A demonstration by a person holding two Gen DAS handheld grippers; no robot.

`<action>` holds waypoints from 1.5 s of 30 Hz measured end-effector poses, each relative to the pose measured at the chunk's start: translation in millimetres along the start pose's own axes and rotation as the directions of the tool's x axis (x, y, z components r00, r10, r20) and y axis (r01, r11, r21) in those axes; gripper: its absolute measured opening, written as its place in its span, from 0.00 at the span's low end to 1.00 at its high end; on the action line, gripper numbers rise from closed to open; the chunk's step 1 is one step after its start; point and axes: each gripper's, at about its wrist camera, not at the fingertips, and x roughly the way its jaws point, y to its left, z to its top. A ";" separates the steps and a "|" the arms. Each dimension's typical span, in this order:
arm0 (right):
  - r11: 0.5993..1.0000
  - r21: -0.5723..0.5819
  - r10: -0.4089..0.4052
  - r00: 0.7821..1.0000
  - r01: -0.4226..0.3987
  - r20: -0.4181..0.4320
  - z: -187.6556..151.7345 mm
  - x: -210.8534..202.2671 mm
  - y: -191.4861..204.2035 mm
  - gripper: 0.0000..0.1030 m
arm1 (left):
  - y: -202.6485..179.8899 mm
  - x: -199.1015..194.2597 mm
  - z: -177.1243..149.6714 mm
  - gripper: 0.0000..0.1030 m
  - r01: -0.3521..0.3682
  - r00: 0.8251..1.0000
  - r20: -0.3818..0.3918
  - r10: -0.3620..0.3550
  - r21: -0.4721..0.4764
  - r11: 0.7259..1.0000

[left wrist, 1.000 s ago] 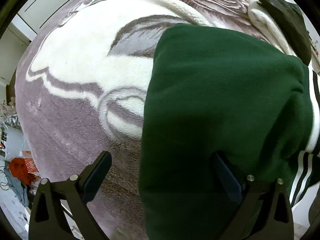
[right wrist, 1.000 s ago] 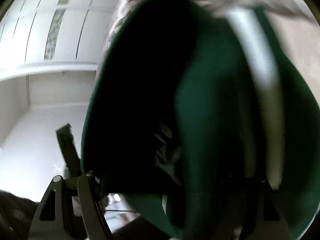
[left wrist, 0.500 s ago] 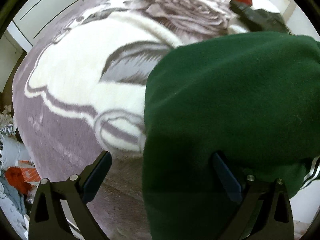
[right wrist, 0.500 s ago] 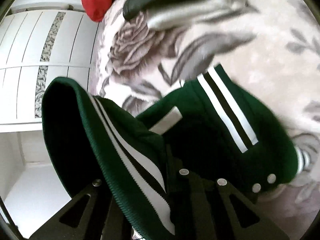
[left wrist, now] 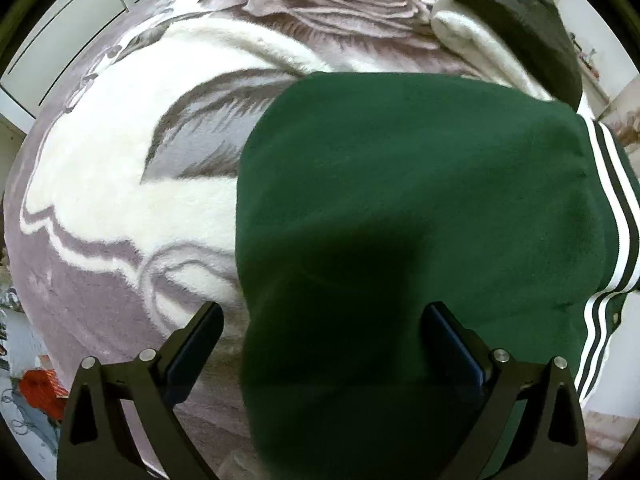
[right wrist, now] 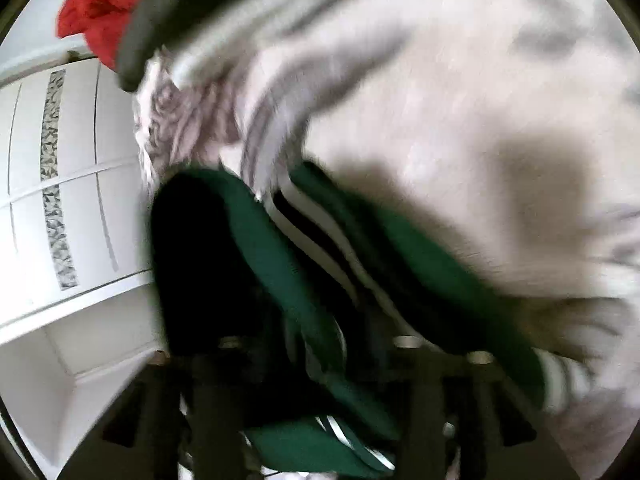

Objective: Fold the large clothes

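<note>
on the bed's rose-patterned fleece blanket (left wrist: 120, 168) lies the dark green jacket (left wrist: 400, 200), folded, its white-striped hem at the right; left gripper (left wrist: 324, 332) hangs above it, jaws wide apart and gripping nothing; right gripper (right wrist: 320, 364) is blurred, jaws just opening, green cloth between them, grip unclear; a dark garment (left wrist: 520, 12) lies beyond

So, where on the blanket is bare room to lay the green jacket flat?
Bare: the rose-patterned plush blanket left of the dark green striped-cuff jacket, up to the white cabinets. Crowded: the far right, where the black-and-cream garment lies.
</note>
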 end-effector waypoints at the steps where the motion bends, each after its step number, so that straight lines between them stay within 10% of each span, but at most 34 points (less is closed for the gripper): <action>1: 0.999 -0.020 0.027 0.999 -0.026 0.034 -3.1 -13.6 6.3 0.56 | 1.7 0.0 -1.5 1.00 0.006 1.000 -0.005 -0.006 -0.009 1.000; 7: 0.964 -0.093 0.226 0.952 -0.249 -0.207 1.9 29.4 64.7 0.62 | 4.6 -5.5 -2.9 1.00 0.005 1.000 -0.010 -0.005 -0.005 1.000; 9: 0.972 -0.089 0.186 0.947 -0.216 -0.261 12.1 69.6 73.7 0.61 | 4.3 -8.8 -2.9 1.00 -0.003 1.000 -0.005 0.003 0.009 1.000; 10: 0.982 -0.097 0.135 0.960 -0.163 -0.244 17.4 82.9 77.2 0.23 | 4.0 -10.3 -2.6 1.00 -0.007 1.000 -0.001 0.007 0.019 1.000; 11: 0.986 -0.108 0.095 0.965 -0.124 -0.243 18.0 90.9 81.6 0.08 | 4.4 -11.7 -2.6 1.00 -0.010 1.000 0.000 0.010 0.028 1.000; 15: 0.982 -0.181 -0.056 0.997 0.044 -0.057 42.7 94.8 115.4 0.07 | 13.5 -21.9 -3.2 1.00 0.037 0.999 0.033 -0.038 0.025 0.999; 20: 0.974 -0.224 -0.070 0.981 0.028 -0.181 44.8 104.7 109.3 0.08 | 21.2 -22.2 -2.6 1.00 0.016 1.000 0.007 -0.016 0.005 1.000; 25: 0.975 -0.222 -0.030 0.978 -0.017 -0.205 8.7 39.8 77.0 0.69 | 48.6 -38.3 -17.3 1.00 -0.035 0.998 0.054 0.038 -0.056 0.998; 33: 0.982 -0.187 -0.104 0.904 0.027 -0.416 -89.0 64.9 -12.4 0.69 | 100.6 -42.7 -57.2 1.00 -0.190 0.981 -0.004 0.193 -0.187 0.964; 36: 0.991 -0.129 -0.082 0.918 0.034 -0.387 -110.1 81.9 -25.2 0.11 | 101.4 -38.3 -65.7 1.00 -0.169 0.986 -0.044 0.163 -0.197 0.966; 45: 0.999 -0.036 0.011 0.999 -0.012 -0.041 -131.6 -70.2 18.2 0.06 | 19.8 -64.7 -54.6 1.00 0.003 0.999 0.050 -0.001 -0.051 0.999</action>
